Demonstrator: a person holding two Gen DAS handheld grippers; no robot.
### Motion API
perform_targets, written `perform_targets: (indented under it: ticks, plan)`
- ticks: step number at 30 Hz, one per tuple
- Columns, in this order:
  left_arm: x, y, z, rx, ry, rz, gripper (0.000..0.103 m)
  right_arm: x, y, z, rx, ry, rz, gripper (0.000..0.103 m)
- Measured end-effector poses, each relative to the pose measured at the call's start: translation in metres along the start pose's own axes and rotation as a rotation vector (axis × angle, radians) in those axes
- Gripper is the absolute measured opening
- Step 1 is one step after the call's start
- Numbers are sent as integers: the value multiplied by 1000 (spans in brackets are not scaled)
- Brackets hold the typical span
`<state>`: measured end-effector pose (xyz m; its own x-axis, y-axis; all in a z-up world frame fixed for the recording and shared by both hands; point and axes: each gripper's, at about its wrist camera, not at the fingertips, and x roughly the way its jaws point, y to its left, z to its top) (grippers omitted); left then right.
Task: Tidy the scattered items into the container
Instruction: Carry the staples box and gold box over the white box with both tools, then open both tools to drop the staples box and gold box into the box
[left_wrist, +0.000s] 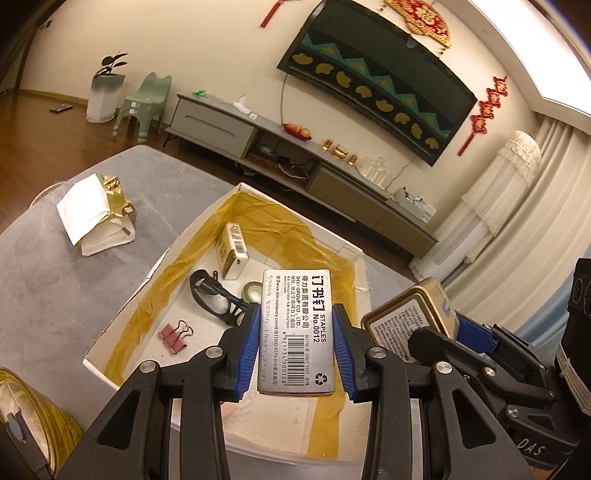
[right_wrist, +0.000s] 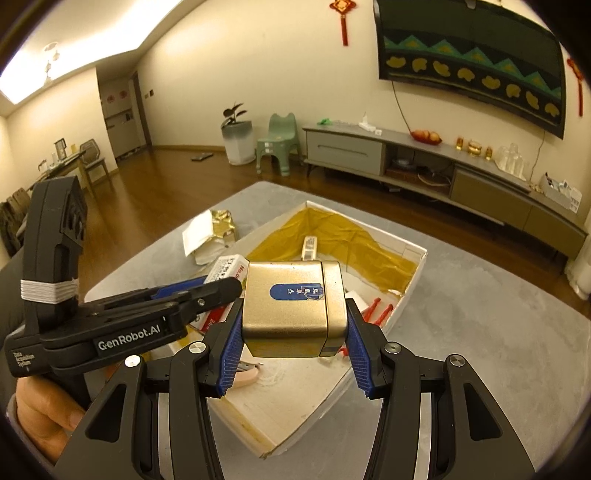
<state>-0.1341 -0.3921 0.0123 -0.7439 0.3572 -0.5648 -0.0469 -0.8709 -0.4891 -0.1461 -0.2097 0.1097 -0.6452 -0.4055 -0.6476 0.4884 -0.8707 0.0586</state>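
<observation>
Left gripper (left_wrist: 297, 341) is clamped on a staples box (left_wrist: 297, 330), blue pads (left_wrist: 246, 343) pressed to both long sides, barcode face toward the camera. It hangs over the near end of the white box (left_wrist: 122, 314), not touching it. Right gripper (right_wrist: 293, 334) is closed on a gold tin (right_wrist: 293, 308), squeezed from both sides, blue label facing the camera; it's also above the box's near part, just right of the left gripper.

Inside the white box, yellow tape lining the walls: small carton (left_wrist: 233, 251) at the far end, black cable (left_wrist: 212, 295) and green tape roll (left_wrist: 254, 291) mid, pink binder clips (left_wrist: 173, 335) near left. Red-handled item (right_wrist: 378, 310) on the right side; can't tell what it is.

On the grey table (left_wrist: 55, 266), far left of the box: torn gold-and-white packaging (left_wrist: 98, 218), well apart.
</observation>
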Motion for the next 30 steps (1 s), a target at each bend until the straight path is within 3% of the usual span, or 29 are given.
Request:
perform_targets:
  ticks: [21,24,30]
  plan:
    - [47,13,8,-80,89,56,39,57,-15,0,-78,130,-18,54]
    - [52,18,9,-103,109,52,52,68,-14,0,-105,157,-20,54]
    - [47,24,12,-119,97,49,53,69,-23,-3,-79,160,-18,54]
